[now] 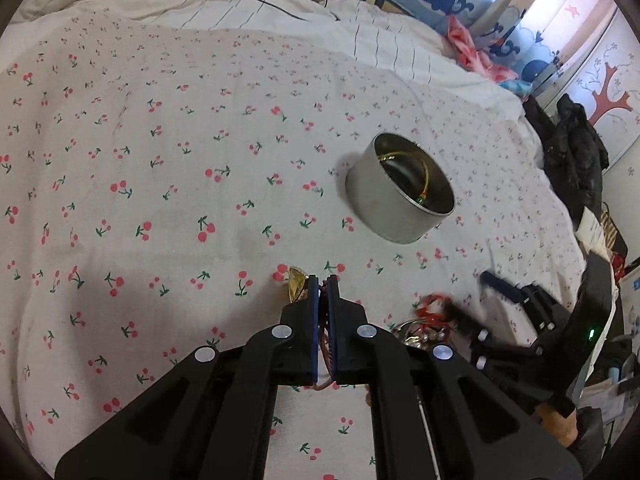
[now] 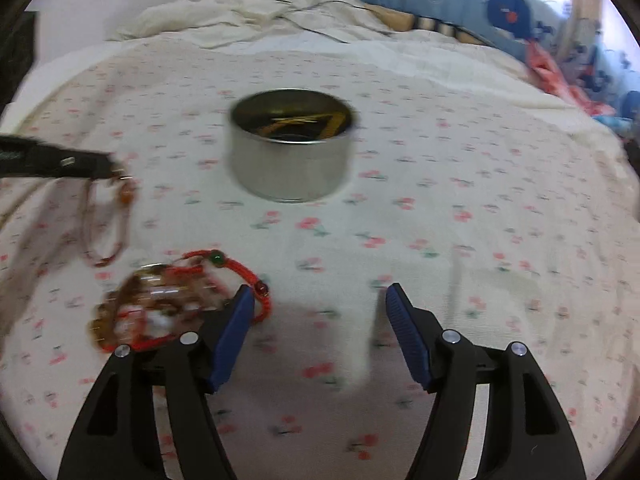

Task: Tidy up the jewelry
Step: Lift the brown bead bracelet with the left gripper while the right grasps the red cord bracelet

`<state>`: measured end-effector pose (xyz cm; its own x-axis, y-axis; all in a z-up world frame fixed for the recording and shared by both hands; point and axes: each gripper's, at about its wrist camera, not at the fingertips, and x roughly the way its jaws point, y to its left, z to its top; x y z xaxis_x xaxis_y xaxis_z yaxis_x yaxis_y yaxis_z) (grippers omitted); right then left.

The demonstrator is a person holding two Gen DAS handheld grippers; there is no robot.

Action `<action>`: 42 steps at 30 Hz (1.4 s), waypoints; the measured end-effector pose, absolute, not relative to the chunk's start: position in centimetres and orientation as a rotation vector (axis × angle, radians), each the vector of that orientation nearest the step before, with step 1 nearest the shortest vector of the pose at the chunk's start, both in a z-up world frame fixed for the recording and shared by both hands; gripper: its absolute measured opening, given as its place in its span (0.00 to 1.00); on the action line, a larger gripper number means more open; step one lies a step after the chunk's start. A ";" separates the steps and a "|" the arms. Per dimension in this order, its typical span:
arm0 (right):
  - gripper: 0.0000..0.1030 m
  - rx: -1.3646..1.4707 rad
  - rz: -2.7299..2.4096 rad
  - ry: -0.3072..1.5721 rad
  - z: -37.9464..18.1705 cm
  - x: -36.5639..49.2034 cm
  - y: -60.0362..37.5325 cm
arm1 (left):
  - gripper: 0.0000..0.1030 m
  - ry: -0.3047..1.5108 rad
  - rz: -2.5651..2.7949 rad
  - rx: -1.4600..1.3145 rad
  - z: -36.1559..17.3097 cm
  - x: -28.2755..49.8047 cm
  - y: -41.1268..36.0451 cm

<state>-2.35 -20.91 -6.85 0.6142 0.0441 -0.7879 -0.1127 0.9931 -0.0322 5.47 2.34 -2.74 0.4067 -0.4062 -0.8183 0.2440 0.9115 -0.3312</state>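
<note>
Both fingers of my left gripper (image 1: 323, 280) are clamping a thin brownish cord necklace (image 2: 105, 220), which is dangling in a loop below the tips, a gold pendant (image 1: 297, 285) hanging just beside them. I'm judging this as the carry step: next I'm needing to swing it over the metal tin (image 1: 400, 196), which is sitting ahead and to the right with gold pieces already inside, and let go. My right gripper (image 2: 320, 312) is hovering with jaws apart and empty, the red-cord jewelry pile (image 2: 172, 304) lying just beside its left finger.

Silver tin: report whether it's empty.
Not empty. The silver tin stands upright and lidless, with a gold bangle visible inside.
</note>
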 end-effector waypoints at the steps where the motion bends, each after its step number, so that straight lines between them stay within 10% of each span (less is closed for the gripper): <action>1: 0.64 -0.045 0.088 0.908 -6.7 -2.2 -21.6 | 0.05 1.081 -0.406 -0.171 -2.9 5.4 2.4; 11: 0.63 -0.086 0.193 0.913 -7.0 -2.0 -19.5 | 0.57 1.183 -0.279 -0.114 -5.9 6.3 2.8; 16: 0.25 -0.096 0.248 0.917 -7.0 -2.3 -19.0 | 0.65 1.175 -0.263 0.046 -6.4 5.7 0.6; 18: 0.12 -0.100 0.243 0.913 -6.8 -2.3 -18.9 | 0.63 1.159 -0.268 0.082 -6.4 5.5 -0.1; 22: 0.09 -0.037 0.202 0.907 -6.4 -2.3 -20.7 | 0.05 1.161 -0.358 0.033 -6.2 5.4 -0.6; 24: 0.08 -0.001 0.179 0.900 -6.1 -2.3 -21.8 | 0.04 1.139 -0.392 0.000 -5.7 5.3 -0.6; 29: 0.09 0.110 0.170 0.904 -5.8 -2.0 -23.8 | 0.04 1.075 -0.457 -0.126 -3.6 5.2 0.4; 32: 0.59 0.158 0.174 0.908 -6.2 -2.0 -24.1 | 0.04 1.085 -0.449 -0.140 -3.5 5.6 0.5; 39: 0.61 0.141 0.207 0.921 -6.7 -2.0 -23.3 | 0.07 1.155 -0.325 -0.100 -5.7 6.3 1.5; 42: 0.61 0.147 0.225 0.904 -6.3 -2.2 -23.3 | 0.33 1.177 -0.285 -0.119 -6.4 6.9 2.1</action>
<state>-2.18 -23.28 -6.27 0.5970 0.2547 -0.7608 -0.1317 0.9665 0.2202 6.88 2.08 -6.36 0.3524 -0.2819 -0.8924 0.1578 0.9578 -0.2402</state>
